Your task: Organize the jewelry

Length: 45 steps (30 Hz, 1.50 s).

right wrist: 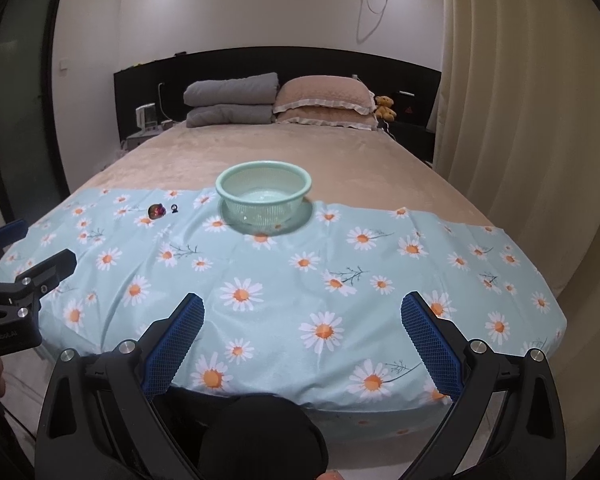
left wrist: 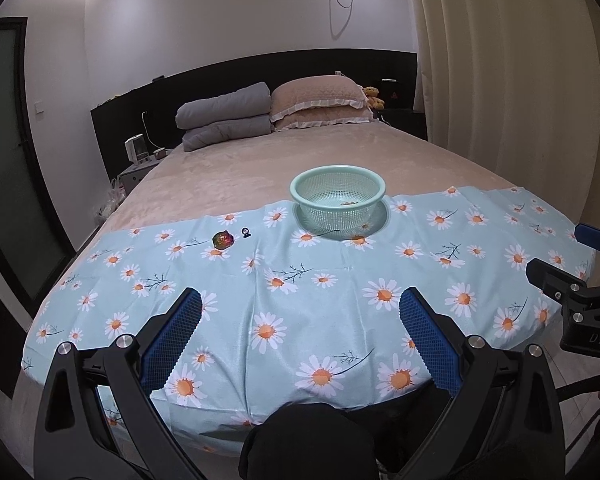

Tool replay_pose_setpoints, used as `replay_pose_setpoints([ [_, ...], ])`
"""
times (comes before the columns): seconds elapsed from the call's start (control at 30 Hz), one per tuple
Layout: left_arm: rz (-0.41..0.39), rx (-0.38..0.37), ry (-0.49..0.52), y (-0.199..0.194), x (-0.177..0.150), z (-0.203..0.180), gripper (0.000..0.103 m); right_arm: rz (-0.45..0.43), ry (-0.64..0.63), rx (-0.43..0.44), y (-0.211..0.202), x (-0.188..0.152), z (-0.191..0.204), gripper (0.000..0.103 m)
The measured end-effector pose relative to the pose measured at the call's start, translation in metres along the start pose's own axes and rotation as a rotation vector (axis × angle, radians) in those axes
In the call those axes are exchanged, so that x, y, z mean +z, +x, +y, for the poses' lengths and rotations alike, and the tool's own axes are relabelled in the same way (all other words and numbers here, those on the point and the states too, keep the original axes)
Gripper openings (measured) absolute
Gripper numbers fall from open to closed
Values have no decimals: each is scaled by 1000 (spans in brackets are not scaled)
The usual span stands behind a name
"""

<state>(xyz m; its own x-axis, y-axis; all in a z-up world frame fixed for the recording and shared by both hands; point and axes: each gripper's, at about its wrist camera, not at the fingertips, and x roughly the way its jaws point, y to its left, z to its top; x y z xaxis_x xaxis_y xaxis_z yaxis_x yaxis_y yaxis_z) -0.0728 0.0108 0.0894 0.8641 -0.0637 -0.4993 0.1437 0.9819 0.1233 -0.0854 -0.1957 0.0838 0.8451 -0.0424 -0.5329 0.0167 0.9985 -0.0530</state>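
Both claws are hanging wide apart and empty over the near edge of the bed: the left claw (left wrist: 300, 300) and the right claw (right wrist: 302, 306). A colourful brooch (left wrist: 223, 239) and a small ring (left wrist: 245, 232) are lying on the daisy cloth (left wrist: 340, 288), left of the green basket (left wrist: 338, 172), likely waiting to join the small pieces already inside it. Partial lettering reading "DAS" is showing on the right claw's body.

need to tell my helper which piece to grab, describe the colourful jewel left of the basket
On the daisy cloth across the bed's foot, look left of the green mesh basket. The iridescent jewel is the larger, rounded, rainbow piece; the small dark ring-shaped piece lies on its right.
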Motion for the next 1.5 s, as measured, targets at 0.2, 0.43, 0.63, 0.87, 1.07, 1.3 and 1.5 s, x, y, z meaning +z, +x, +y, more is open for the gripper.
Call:
replay_pose_setpoints([
  [0.2, 8, 12, -4, 4, 1, 4, 97, 3, -3, 0, 0, -1, 1, 95],
  [0.43, 9, 31, -16, 6, 0, 8, 97, 3, 5, -6, -1, -1, -2, 95],
  [0.63, 33, 35, -31, 15, -2, 13, 97, 18, -4, 10, 1, -3, 0, 95],
  [0.87, 37, 34, -18, 16, -4, 11, 97, 19, -5, 9, 2, -3, -1, 95],
  [1.07, 32, 27, -4, 14, -4, 8, 97, 17, -7, 9, 1, -3, -3, 95],
  [1.3, 16, 41, 10, 11, -2, 3, 97, 21, -10, 5, 1, -3, -4, 95],
  [1.5, 21, 51, 9, 13, -2, 5, 97, 22, -17, 6, 1, -3, -3, 95],
])
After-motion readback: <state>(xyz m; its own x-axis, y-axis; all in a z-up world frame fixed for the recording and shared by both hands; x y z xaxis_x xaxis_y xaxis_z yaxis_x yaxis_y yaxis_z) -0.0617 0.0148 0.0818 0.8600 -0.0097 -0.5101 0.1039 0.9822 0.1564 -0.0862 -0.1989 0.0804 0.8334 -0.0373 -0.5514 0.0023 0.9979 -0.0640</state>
